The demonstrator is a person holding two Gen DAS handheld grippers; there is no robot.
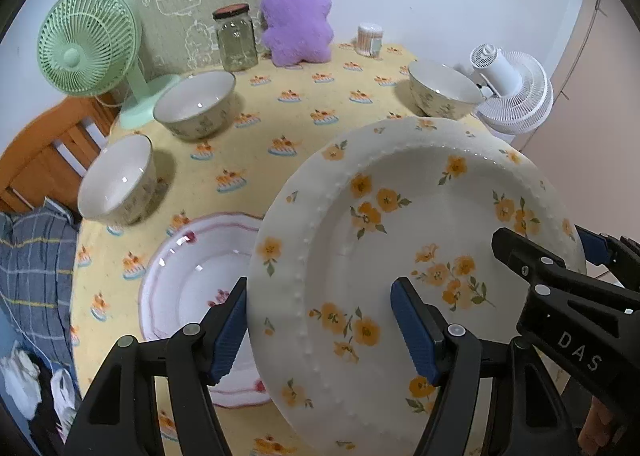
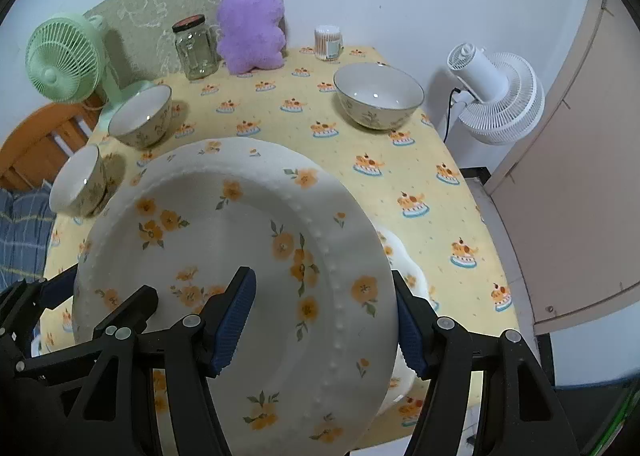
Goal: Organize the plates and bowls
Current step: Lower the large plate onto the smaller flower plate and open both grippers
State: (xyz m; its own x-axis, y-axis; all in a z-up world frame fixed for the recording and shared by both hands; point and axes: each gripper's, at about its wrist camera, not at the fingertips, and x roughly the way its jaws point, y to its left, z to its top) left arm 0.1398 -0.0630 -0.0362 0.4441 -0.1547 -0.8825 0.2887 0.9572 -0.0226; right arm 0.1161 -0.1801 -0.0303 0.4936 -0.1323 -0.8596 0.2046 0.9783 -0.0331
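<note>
Plate with orange flowers point(image 1: 404, 240), lifted and tilted above the yellow cake-print tablecloth point(image 1: 260, 144), is held at opposite rims by both tools: the left gripper point(image 1: 320, 330) and the right gripper point(image 2: 324, 320) each have one blue pad on the plate's face and one beyond its edge, clamped on the rim. Beneath it lies a pink-rimmed plate point(image 1: 192, 276). 3 patterned bowls point(image 1: 196, 104) point(image 1: 118, 180) point(image 1: 444, 86) stand apart farther back, near a green fan point(image 1: 88, 44).
</note>
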